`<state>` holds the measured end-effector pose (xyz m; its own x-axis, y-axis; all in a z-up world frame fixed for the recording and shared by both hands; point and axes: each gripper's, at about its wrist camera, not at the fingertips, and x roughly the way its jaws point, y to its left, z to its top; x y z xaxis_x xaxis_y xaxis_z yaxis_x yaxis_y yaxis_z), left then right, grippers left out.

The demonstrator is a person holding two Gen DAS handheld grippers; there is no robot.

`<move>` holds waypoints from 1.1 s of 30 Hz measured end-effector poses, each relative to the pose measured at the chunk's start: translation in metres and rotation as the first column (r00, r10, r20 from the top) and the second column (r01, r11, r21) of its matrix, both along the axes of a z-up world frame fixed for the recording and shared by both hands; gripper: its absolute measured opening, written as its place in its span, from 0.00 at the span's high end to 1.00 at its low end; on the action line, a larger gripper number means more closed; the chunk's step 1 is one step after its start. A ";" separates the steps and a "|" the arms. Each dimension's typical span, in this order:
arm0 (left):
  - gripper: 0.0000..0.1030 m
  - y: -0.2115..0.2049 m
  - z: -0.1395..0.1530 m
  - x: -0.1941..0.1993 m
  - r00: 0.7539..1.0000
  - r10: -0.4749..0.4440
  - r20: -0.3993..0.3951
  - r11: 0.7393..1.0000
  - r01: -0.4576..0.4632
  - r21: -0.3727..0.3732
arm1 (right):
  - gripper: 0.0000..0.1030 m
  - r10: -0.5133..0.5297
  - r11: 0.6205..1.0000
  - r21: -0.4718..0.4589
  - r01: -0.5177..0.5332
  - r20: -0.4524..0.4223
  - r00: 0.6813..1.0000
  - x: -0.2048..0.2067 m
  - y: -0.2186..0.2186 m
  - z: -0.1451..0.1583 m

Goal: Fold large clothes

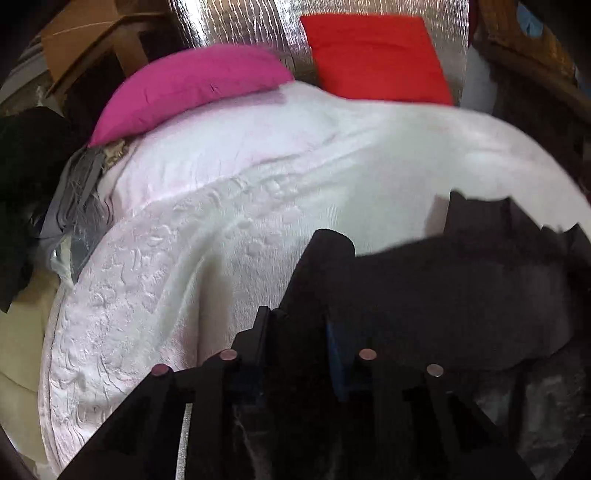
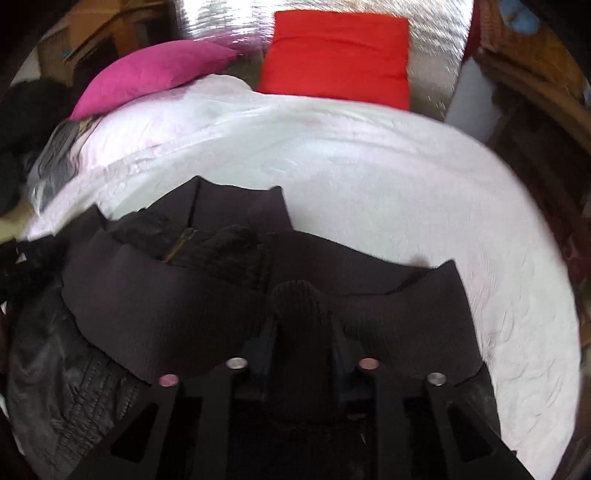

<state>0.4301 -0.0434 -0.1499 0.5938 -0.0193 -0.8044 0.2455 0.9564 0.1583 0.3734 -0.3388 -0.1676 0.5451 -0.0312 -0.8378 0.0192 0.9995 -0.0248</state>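
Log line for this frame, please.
stage: mid-fold | left tool: shut on black jacket | right tool: shut on black jacket | surface: white bedspread

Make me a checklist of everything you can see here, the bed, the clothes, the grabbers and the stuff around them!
Surface: bed with white textured cover.
Job's things: dark jacket with zipper, spread on the cover near the grippers.
Clutter: pink pillow lying and red pillow leaning at the bed's far end.
Grippers: left gripper and right gripper each pinch a fold of jacket fabric.
Cables: nothing seen.
Surroundings: silver foil wall, cardboard box, wooden furniture; dark clothes pile at left.
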 end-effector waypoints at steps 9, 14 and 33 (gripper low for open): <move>0.74 0.011 0.056 -0.010 0.976 0.057 0.210 0.987 -0.024 -0.157 | 0.88 -0.090 0.987 0.150 0.058 0.221 0.971 -0.015 -0.022 0.052; 0.73 0.009 0.015 0.021 0.981 0.118 0.156 0.988 -0.100 -0.117 | 0.88 -0.183 0.966 0.223 0.128 0.247 0.952 0.008 -0.035 0.040; 0.27 0.042 0.018 -0.023 0.967 0.241 0.087 0.970 -0.239 -0.032 | 0.18 -0.446 0.825 0.442 0.352 0.126 0.886 -0.051 -0.142 0.028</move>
<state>0.4069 -0.0018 -0.1319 0.6528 0.1161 -0.7486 -0.0058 0.9889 0.1483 0.3223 -0.4808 -0.1396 0.7242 0.0228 -0.6892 0.3762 0.8246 0.4225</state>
